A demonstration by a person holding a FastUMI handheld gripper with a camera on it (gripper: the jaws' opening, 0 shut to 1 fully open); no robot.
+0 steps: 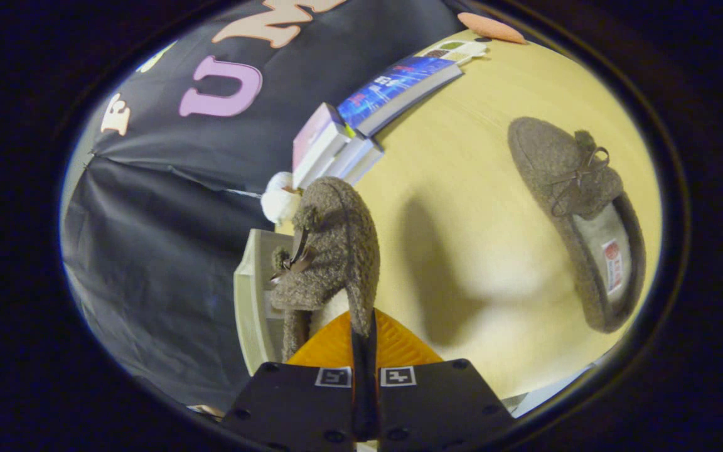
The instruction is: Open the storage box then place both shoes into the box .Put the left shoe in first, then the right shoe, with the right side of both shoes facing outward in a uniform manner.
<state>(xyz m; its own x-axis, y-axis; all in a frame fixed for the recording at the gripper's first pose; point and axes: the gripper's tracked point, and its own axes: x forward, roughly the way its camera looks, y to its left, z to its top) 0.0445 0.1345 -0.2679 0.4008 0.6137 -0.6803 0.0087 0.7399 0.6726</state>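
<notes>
The gripper [363, 342] has its fingers drawn close together, both pressing on the side wall of a brown fuzzy shoe [330, 251] near its heel opening, so only the thin shoe rim sits between them. The held shoe hangs off the tabletop, toe pointing away from the fingers, its small bow and pompom turned toward the booth wall side. Just beside and partly behind it stands a pale storage box [250, 295], of which an edge and an inner face show; whether its lid is fully open cannot be told from here, though the visible rim suggests the opening is facing the shoe.

Beyond the held shoe lies a stack of books [336, 147], with a white fluffy object [278, 198] at its near end. Well apart, across the wooden table [462, 251], the second shoe [578, 220] rests on its sole with the lined inside and a label showing.

As a judgement: the box step looks done or nearly so, the first shoe is gripped and being carried to the box, not yet inside. Left to do: set this shoe in with the correct side outward, release, then fetch the second shoe and place it the same way
</notes>
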